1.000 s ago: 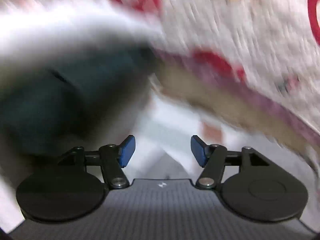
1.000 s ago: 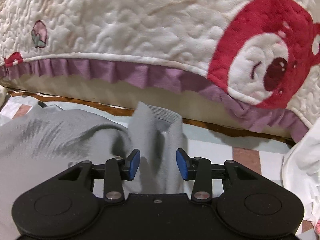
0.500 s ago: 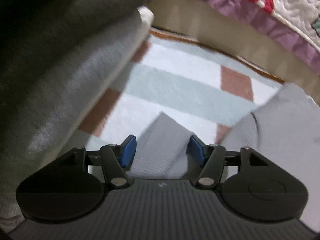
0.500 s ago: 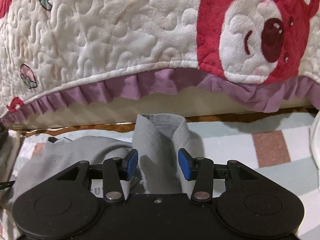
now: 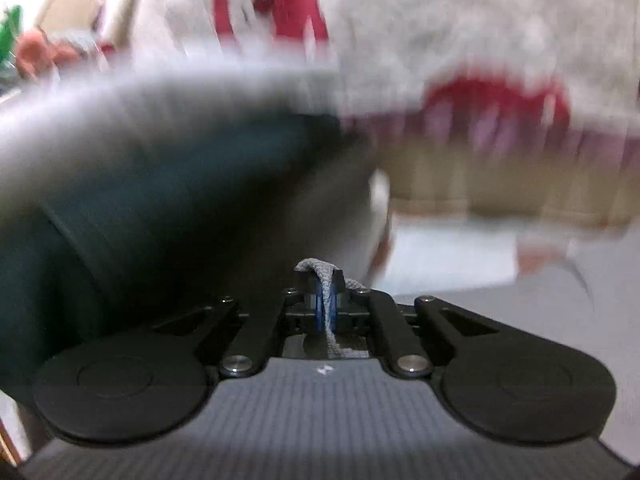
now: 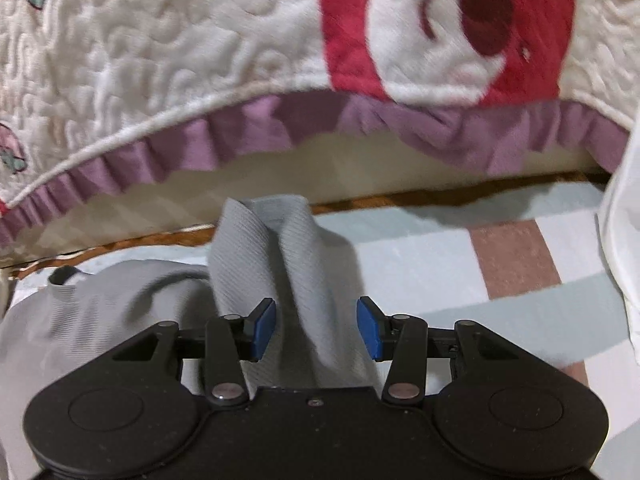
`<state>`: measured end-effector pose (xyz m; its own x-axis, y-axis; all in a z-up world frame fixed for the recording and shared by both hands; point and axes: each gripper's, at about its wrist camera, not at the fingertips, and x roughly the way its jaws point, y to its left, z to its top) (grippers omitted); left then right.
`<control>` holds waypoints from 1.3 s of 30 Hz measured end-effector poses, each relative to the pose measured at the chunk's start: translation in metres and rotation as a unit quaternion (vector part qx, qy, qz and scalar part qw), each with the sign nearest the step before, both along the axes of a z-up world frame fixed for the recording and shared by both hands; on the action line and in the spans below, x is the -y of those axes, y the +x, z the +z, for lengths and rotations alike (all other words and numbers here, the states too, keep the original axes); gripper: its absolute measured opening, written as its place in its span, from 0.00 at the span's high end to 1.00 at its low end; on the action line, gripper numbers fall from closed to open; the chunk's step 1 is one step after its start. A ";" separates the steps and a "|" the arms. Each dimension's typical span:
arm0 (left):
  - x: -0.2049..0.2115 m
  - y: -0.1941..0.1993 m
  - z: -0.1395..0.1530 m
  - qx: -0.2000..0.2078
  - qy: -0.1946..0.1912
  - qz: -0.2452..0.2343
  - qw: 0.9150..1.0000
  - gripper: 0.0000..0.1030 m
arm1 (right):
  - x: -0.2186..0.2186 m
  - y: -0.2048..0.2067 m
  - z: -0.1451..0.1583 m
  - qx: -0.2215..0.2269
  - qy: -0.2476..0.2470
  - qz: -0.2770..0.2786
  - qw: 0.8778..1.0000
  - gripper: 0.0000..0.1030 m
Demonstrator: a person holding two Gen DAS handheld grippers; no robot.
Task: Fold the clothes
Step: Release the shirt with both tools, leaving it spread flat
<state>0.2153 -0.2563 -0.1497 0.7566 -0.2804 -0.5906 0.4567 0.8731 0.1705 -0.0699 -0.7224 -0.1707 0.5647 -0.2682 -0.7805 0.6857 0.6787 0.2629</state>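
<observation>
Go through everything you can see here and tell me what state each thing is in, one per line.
left gripper: jaws closing, pinching a fold of the grey garment.
right gripper: jaws open, a raised ridge of grey garment between them, pads not pressing.
quilt: hanging over the bed edge, purple frill along its hem.
checked sheet: spread flat under the garment.

— What sort of place is this?

— A home, a bedroom by the look of it. A quilted white bedspread with a red cartoon bear and a purple ruffle hangs over a mattress edge.

— And below?

— A checked sheet in pale blue, white and brown squares, with a grey garment lying on it.
</observation>
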 end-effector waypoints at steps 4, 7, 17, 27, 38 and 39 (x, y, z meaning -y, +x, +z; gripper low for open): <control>0.004 -0.013 0.010 0.010 -0.010 -0.004 1.000 0.76 | 0.006 -0.006 -0.009 -0.004 0.003 -0.023 1.000 0.49; 0.009 -0.033 0.025 0.049 -0.036 -0.039 0.997 0.54 | 0.009 -0.011 -0.010 -0.001 -0.001 -0.035 0.999 0.49; 0.090 -0.085 -0.002 -0.201 -0.153 -0.236 0.938 0.55 | -0.017 -0.005 0.006 0.039 -0.085 0.062 0.994 0.97; 0.113 -0.130 -0.041 -0.172 -0.013 -0.270 0.947 0.54 | 0.010 -0.105 -0.005 -0.059 -0.116 -0.133 0.982 0.97; 0.115 -0.125 -0.042 -0.166 -0.014 -0.273 0.948 0.52 | 0.003 -0.117 0.020 -0.023 -0.123 -0.148 0.981 0.66; 0.116 -0.125 -0.043 -0.166 -0.015 -0.274 0.947 0.52 | 0.007 -0.115 0.020 0.006 -0.104 -0.118 0.988 0.59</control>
<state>0.0902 -0.3724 -0.1925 0.2671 -0.5973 -0.7562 0.8668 0.4918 -0.0822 -0.1851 -0.7290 -0.1508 0.4770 -0.5476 -0.6875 0.8287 0.5408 0.1442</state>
